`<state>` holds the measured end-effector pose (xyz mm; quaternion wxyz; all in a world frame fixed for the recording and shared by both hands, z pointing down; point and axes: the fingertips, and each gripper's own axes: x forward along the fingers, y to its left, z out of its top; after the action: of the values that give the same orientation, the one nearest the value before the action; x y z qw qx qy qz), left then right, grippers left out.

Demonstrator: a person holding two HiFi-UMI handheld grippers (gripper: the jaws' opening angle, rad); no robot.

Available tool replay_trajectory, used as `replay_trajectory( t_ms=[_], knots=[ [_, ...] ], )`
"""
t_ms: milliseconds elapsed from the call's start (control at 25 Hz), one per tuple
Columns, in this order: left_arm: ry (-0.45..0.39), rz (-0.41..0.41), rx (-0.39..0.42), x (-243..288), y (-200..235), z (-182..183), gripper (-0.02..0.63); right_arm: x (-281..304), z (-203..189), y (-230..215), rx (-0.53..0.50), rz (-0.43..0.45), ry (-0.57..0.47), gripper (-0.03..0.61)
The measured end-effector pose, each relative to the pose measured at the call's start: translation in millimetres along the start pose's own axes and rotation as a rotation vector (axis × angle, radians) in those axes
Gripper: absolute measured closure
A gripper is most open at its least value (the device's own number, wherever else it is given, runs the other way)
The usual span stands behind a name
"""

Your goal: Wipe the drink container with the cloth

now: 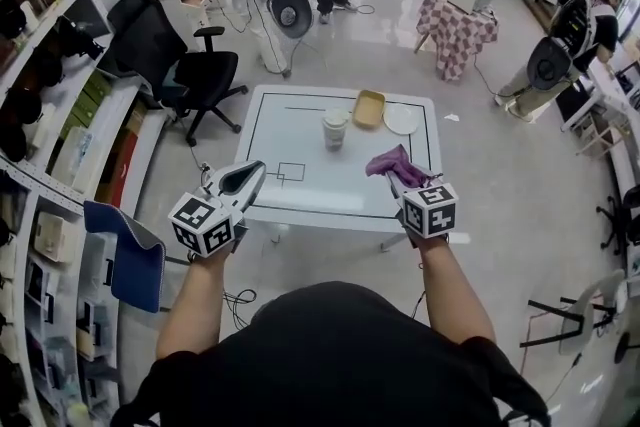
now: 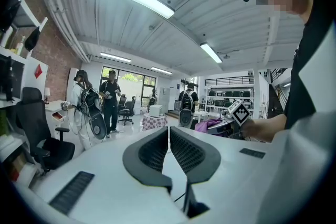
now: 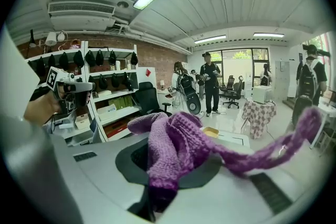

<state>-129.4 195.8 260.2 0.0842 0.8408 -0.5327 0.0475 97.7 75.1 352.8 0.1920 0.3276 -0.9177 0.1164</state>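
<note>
I see the cloth at the centre of the right gripper view as a purple knit, coarse and woolly, with a loose strand trailing right. The left gripper has a smooth, matt, pale plastic shell, and its pads are black with a fine ribbed grain. In the head view the table is smooth and white. The drink container is pale, though I can't tell whether it is paper or plastic. The floor is glossy and mirrors the lights.
</note>
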Motion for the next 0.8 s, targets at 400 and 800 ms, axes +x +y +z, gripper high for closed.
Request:
replay_trajectory(
  t_ms=[400,800],
  knots=[
    [-0.016,0.012,-0.001,4,-8,6,0.588,-2,18,-7,-0.022,0.017,-0.027,0.502],
    [-0.016,-0.029,0.003,22,15,2,0.588,15,24,-12,-0.020,-0.018,-0.039,0.502]
  ],
)
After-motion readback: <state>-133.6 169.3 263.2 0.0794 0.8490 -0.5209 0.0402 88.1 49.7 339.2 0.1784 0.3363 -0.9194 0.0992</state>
